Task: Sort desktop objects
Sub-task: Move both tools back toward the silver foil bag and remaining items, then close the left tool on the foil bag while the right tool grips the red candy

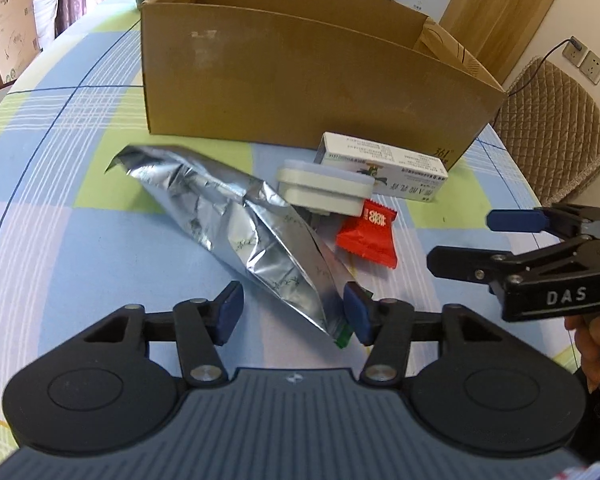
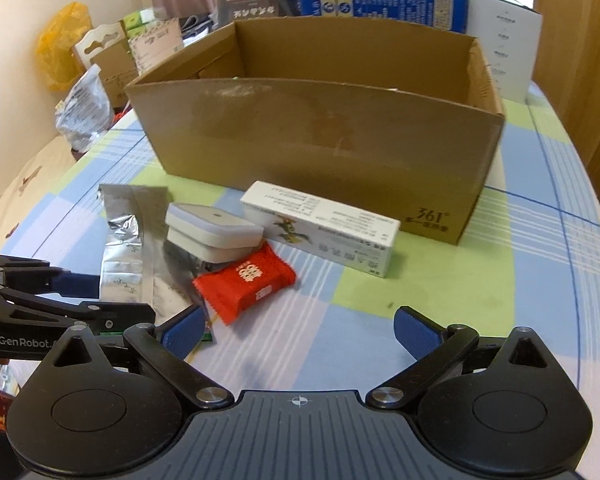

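A crumpled silver foil pouch (image 1: pixel 236 220) lies on the checked tablecloth, and its near end lies between the fingers of my open left gripper (image 1: pixel 294 312). It also shows in the right wrist view (image 2: pixel 128 248). Beside it lie a white plastic case (image 1: pixel 324 190), a red candy packet (image 1: pixel 368 238) and a white carton (image 1: pixel 384 168). My right gripper (image 2: pixel 300 330) is open and empty, just in front of the red packet (image 2: pixel 246 280), white case (image 2: pixel 214 232) and carton (image 2: pixel 324 226). It shows at the right in the left wrist view (image 1: pixel 460 240).
An open brown cardboard box (image 1: pixel 300 80) stands behind the objects, also in the right wrist view (image 2: pixel 320 132). Blue and white cartons (image 2: pixel 384 0) stack behind it. A quilted chair (image 1: pixel 556 128) stands at the table's right. Bags and boxes (image 2: pixel 84 80) crowd the far left.
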Demonstrator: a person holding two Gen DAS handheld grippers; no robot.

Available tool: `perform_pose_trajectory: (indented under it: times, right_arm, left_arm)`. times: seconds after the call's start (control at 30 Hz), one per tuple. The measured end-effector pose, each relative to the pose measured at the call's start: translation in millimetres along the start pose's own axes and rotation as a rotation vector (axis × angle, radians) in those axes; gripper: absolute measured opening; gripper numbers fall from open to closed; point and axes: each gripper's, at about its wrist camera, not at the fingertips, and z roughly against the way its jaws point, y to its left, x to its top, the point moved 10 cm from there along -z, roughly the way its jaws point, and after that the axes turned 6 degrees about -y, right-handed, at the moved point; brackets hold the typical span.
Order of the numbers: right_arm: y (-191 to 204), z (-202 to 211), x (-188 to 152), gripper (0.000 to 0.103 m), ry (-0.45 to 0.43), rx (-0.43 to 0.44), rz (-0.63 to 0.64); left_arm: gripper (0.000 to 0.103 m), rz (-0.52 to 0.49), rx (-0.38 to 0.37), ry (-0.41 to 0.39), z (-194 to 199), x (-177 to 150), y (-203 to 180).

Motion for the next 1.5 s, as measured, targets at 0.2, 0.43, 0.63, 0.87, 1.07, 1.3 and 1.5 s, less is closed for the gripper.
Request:
perform_pose_trajectory:
  times: [0.2,0.43,0.63,0.87,1.07,1.3,1.5]
  right_arm:
    - [15.8,-1.8,-0.2,0.090,-0.001,0.039,0.051]
    - [34.6,-8.9,2.3,0.086,-0.005,0.087,0.114]
    - [37.9,-22.2,4.1,0.084,0.001,0.107,0.182]
    - [36.9,-41.5,2.2,0.076,0.039,0.151,0.255]
    - [37.0,-58.2,2.3,0.074,0.063,0.180,0.326]
    - [38.5,-72.9,-0.3,0.073,0.091,0.210,0.378]
    - [37.2,-67.9,0.2,0.044,0.086,0.179,0.340]
  left_arm:
    - [0.040,-0.011,0.057,0.002,21.5,-7.5,27.3]
    - [0.039,-0.010,0.135,-0.021,41.6,-5.0,60.2]
    - [0.051,-0.077,0.142,-0.056,42.8,5.3,54.8]
    - [0.057,-0.117,0.112,-0.065,31.4,13.0,45.8]
    - [0.061,-0.165,0.102,-0.055,21.0,18.0,41.6]
    - [0.062,-0.186,0.090,-0.042,10.3,21.6,39.5]
    - [0.062,-0.190,0.088,-0.039,7.3,22.4,37.1]
